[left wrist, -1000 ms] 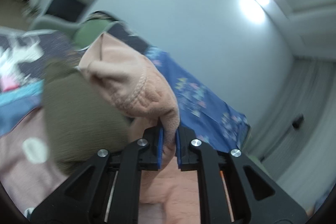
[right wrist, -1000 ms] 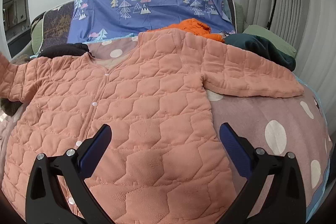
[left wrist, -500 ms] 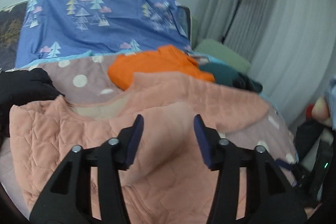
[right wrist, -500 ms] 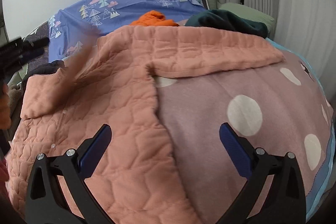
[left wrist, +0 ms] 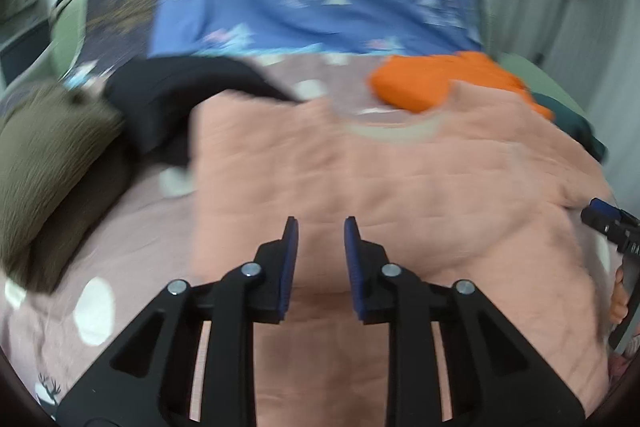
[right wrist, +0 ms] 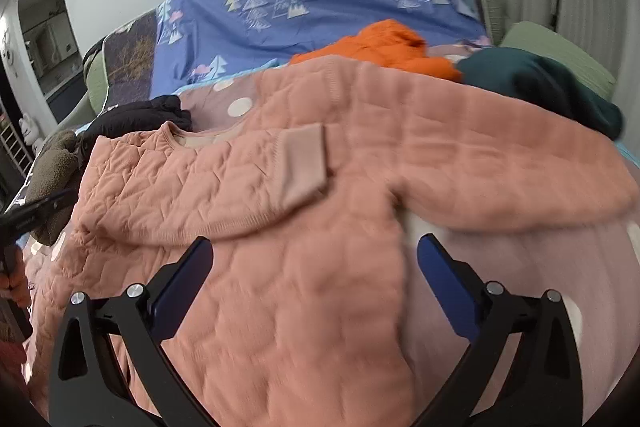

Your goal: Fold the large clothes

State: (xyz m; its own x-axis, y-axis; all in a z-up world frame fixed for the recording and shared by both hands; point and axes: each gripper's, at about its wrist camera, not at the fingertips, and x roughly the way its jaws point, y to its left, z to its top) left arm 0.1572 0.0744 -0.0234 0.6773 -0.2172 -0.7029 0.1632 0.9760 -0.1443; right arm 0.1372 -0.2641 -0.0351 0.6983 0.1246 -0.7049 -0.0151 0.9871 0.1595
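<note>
left tool [left wrist: 318, 239]: has let go of sleeve, jaws just narrowing on nothing | salmon-pink quilted fleece jacket [right wrist: 304, 267]: flat on dotted bed, left sleeve now folded across chest | right tool [right wrist: 314, 259]: wide open, empty; right sleeve next, I judge

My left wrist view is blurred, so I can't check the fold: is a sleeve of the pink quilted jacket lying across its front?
Observer: Yes, in the right wrist view one sleeve lies across the chest of the jacket, cuff near the middle.
Operator: And the other sleeve?
Observer: The other sleeve lies stretched out sideways, not yet folded.
Operator: Right hand-held gripper holding anything?
Observer: No, the right hand-held gripper is open above the jacket, nothing between its jaws.
</note>
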